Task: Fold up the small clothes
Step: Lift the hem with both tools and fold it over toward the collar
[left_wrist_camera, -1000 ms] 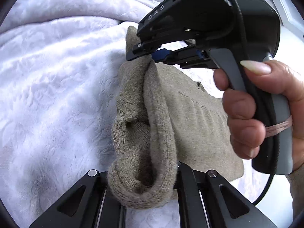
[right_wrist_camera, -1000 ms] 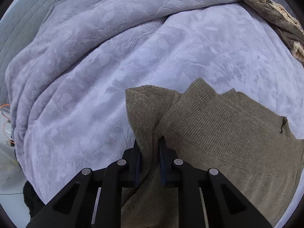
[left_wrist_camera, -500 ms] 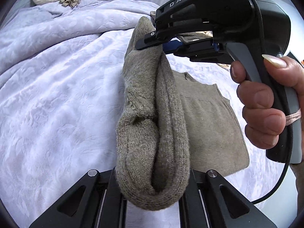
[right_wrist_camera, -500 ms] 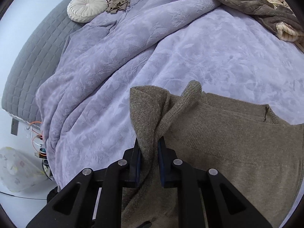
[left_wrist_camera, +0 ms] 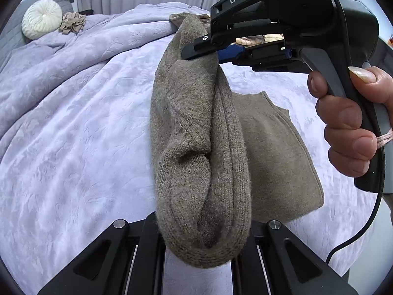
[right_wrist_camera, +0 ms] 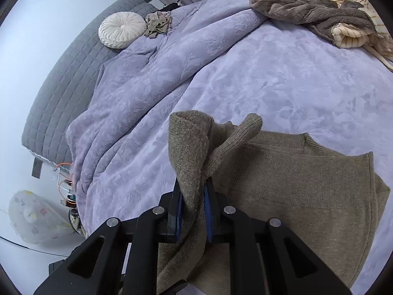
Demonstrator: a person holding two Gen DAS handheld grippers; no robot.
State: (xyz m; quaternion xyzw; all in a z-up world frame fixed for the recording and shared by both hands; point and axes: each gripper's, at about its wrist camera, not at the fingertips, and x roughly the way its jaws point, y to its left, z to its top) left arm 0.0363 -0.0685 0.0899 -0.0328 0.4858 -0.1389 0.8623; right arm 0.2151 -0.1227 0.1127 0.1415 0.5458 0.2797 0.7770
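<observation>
Holding the olive sweater (left_wrist_camera: 196, 147) lifted at frame centre | your left gripper (left_wrist_camera: 199, 241) is clamped on its bunched fold | your right gripper (right_wrist_camera: 192, 211) pinches its edge | body lies lower right on the lilac blanket (right_wrist_camera: 270, 73).

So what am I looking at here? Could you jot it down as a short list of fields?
place: bed with a lilac blanket
garment: olive knit sweater, partly lifted
left gripper: shut on a bunched edge of the sweater
right gripper: shut on another edge
hand: holds the right gripper's handle
also on the bed: round cream cushion, brown and cream clothes pile
</observation>
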